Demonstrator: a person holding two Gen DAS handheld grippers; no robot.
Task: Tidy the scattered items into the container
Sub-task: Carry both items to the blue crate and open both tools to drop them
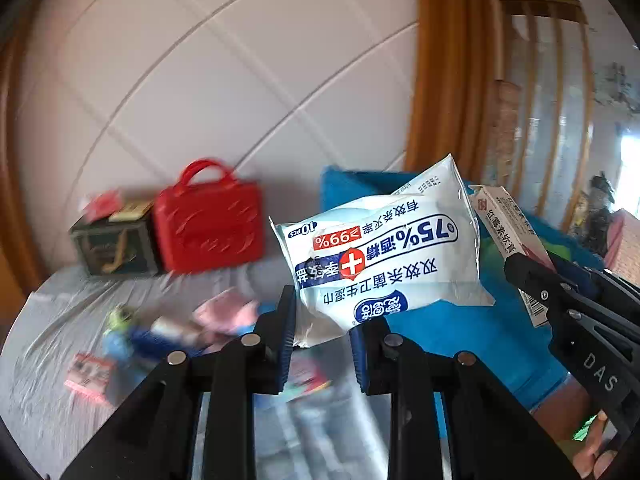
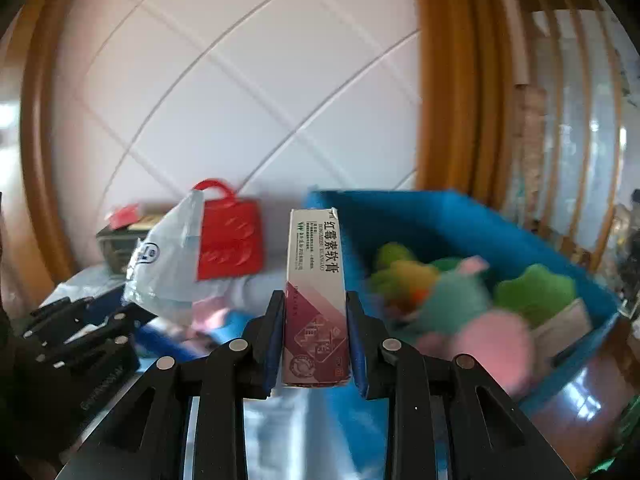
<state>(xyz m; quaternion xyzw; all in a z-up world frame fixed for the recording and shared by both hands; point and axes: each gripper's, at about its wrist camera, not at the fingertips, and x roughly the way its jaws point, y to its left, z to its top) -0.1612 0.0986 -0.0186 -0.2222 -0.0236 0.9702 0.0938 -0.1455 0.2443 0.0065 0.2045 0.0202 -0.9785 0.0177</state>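
Wipes pack [image 1: 384, 248] pinched in left claw [image 1: 326, 332], raised beside blue bin [image 1: 344, 184].

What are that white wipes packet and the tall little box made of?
The white wipes packet looks like soft glossy plastic film: it crinkles and shines. The tall maroon-and-white box seems thin printed cardboard, with crisp folded edges and a frayed top.

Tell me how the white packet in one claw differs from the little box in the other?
The wipes packet is a soft, crinkled white-and-blue pouch; the ointment box is a stiff, narrow carton, white above and maroon below. The left gripper pinches the packet only at a bottom corner, so it tilts; the right gripper clamps the box by its lower half, upright. Both are lifted, near the blue bin.
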